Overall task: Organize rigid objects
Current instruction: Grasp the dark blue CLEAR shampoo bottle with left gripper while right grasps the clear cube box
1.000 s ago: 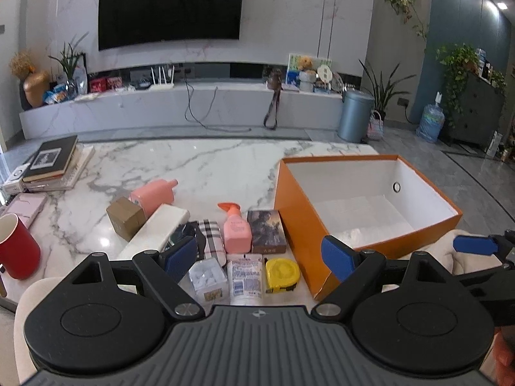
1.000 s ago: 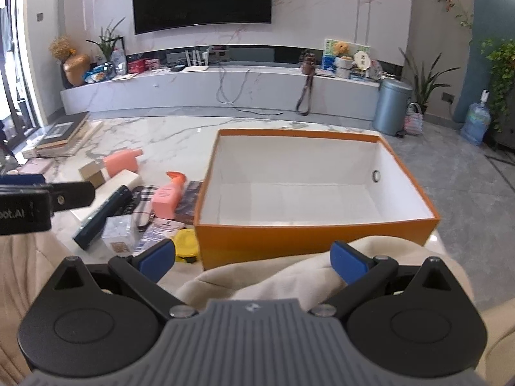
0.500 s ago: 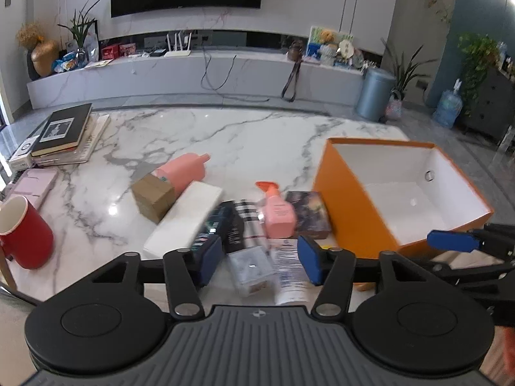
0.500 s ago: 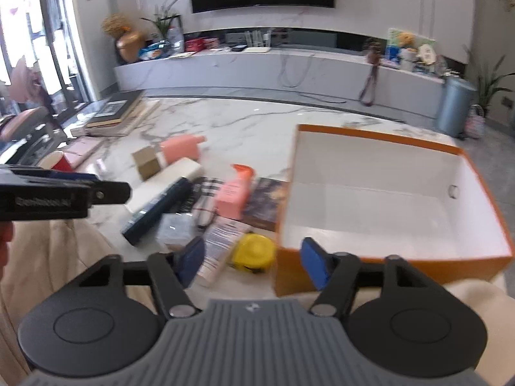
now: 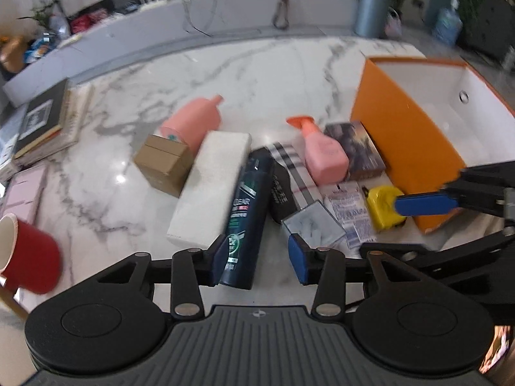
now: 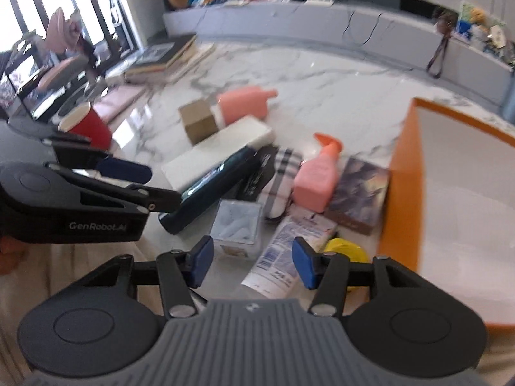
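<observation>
- The orange box [image 5: 415,148] stands open at the table's right edge; its white inside, as far as it shows, holds nothing.
- A small clear box [image 5: 313,225] near the table's front edge holds white pieces; what they are is too blurred to tell.
- A red cup [image 5: 27,257] stands at the left front corner of the marble table [image 5: 273,74]; its contents cannot be seen.
- The loose things lie in a cluster just left of the orange box: a dark green bottle [image 5: 246,212], a long white box [image 5: 212,189], a brown carton [image 5: 164,164], a pink bottle [image 5: 193,122], a pink spray bottle [image 5: 322,151], a dark picture box [image 5: 357,151], a white tube [image 6: 286,254] and a yellow tape measure [image 5: 383,207].
- The left gripper [image 5: 257,259] hangs over the dark green bottle's near end, jaws narrow and closing, pads not pressing it.
- The right gripper [image 6: 249,263] is narrow and closing over the white tube, gripping nothing.
- A second ago both grippers stood wide open and looked out across the room; now both tilt down at the cluster, closer to it.
</observation>
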The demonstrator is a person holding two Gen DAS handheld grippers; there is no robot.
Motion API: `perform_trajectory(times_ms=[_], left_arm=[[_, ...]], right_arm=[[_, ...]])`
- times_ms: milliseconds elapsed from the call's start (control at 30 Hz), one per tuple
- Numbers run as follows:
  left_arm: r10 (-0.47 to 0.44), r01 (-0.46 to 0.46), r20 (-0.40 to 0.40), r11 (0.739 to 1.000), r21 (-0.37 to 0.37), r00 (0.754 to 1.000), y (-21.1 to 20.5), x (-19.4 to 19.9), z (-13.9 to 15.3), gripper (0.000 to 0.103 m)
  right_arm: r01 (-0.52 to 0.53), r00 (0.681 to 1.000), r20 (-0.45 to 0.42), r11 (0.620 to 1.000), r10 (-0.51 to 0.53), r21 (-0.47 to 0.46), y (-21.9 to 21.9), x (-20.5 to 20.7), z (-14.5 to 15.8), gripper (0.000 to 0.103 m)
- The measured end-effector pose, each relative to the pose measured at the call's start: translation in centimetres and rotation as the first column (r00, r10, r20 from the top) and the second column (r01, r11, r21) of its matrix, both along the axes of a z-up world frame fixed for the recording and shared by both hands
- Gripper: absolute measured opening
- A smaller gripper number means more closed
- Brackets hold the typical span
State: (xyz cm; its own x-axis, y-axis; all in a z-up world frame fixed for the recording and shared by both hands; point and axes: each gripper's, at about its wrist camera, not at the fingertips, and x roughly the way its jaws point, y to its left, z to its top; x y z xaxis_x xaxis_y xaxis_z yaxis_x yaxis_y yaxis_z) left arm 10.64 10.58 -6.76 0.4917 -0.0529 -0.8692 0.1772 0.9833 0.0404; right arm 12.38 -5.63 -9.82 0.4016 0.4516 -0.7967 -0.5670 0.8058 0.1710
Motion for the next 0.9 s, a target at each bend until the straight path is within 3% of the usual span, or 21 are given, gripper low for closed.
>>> perform_trajectory(times_ms=[167,367,567,900], left_arm=[[-0.071,0.074,-0.046,0.995,0.072,0.996,-0.1,2.6,-0.9,0.05],[-0.123,0.136,-0.113,0.985,0.108,0.986,-0.3,4.8,-2.8,0.05],[-0.16,0.18,-0.148,0.975,0.13,0.976,-1.1,5.9,-3.9,0.05],[-0.192,0.24,-0.203,0.939,0.248,0.96,-3.2,7.0,-5.8,0.051]], right_arm=[[-0.044,0.998,-0.055,0.999,0.043,-0.029,2.1,1.6,-2.0,0.059],[-0.075,0.993,-0.091,0.997,0.071,-0.036,3.6,3.4,-3.6,0.063],[-0.102,0.987,-0.132,0.994,0.095,-0.045,4.6,4.3,-4.8,0.063],[-0.143,0.98,-0.147,0.987,0.132,-0.067,4.6,4.5,-5.1,0.056]])
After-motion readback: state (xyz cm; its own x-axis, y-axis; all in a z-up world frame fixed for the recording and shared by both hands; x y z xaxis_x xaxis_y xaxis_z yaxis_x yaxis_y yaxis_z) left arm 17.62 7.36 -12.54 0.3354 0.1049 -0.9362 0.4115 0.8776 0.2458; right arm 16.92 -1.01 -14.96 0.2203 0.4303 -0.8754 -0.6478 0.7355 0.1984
